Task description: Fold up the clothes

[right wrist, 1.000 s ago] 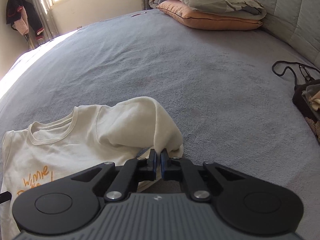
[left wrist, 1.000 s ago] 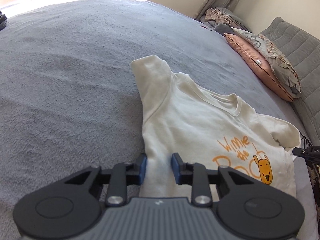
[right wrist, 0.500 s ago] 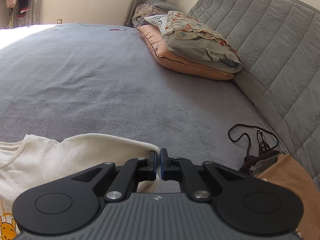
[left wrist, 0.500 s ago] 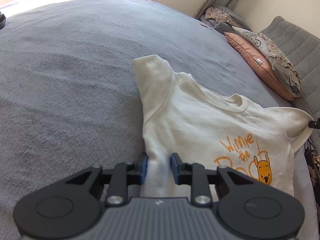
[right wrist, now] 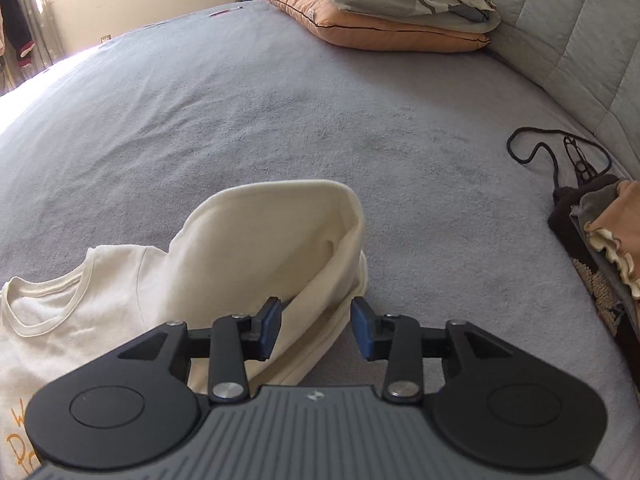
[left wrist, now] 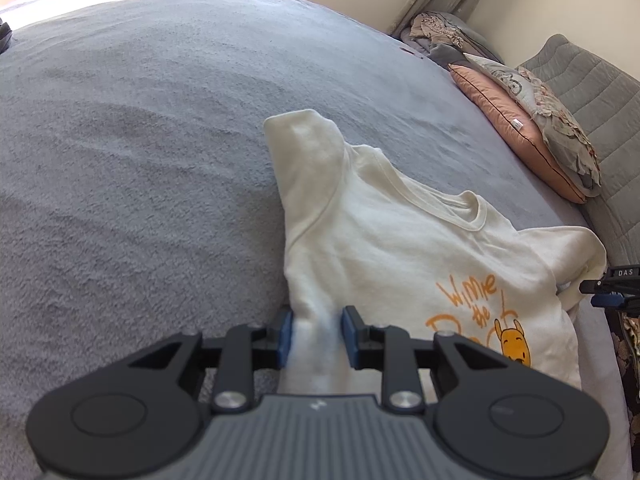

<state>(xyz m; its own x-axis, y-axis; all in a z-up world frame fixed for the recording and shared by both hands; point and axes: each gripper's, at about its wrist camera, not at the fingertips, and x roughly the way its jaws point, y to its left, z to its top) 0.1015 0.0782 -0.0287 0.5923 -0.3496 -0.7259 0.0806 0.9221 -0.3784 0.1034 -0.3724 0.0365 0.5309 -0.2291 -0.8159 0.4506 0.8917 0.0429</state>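
A cream T-shirt (left wrist: 400, 248) with an orange bear print lies face up on the grey bed cover (left wrist: 140, 160). My left gripper (left wrist: 319, 336) is at the shirt's left side below the sleeve, with its blue pads pinching a raised ridge of fabric. In the right wrist view the shirt's other sleeve (right wrist: 280, 232) lies spread out and slightly puffed. My right gripper (right wrist: 316, 330) is over the sleeve's hem and its jaws are opening. The sleeve cloth lies loosely between the pads, and the right pad (right wrist: 362, 334) stands clear of it. That gripper's tip (left wrist: 608, 294) shows at the right edge of the left wrist view.
Stacked pillows (right wrist: 384, 12) lie against a grey quilted headboard (right wrist: 580, 20) at the far side. A pile of other clothes with a black cord (right wrist: 600, 232) sits on the bed to the right of the sleeve. Curtains and a window are at the back.
My right gripper carried the sleeve outward to the right, then its jaws parted and let the sleeve go. The left gripper has stayed put on the shirt's side.
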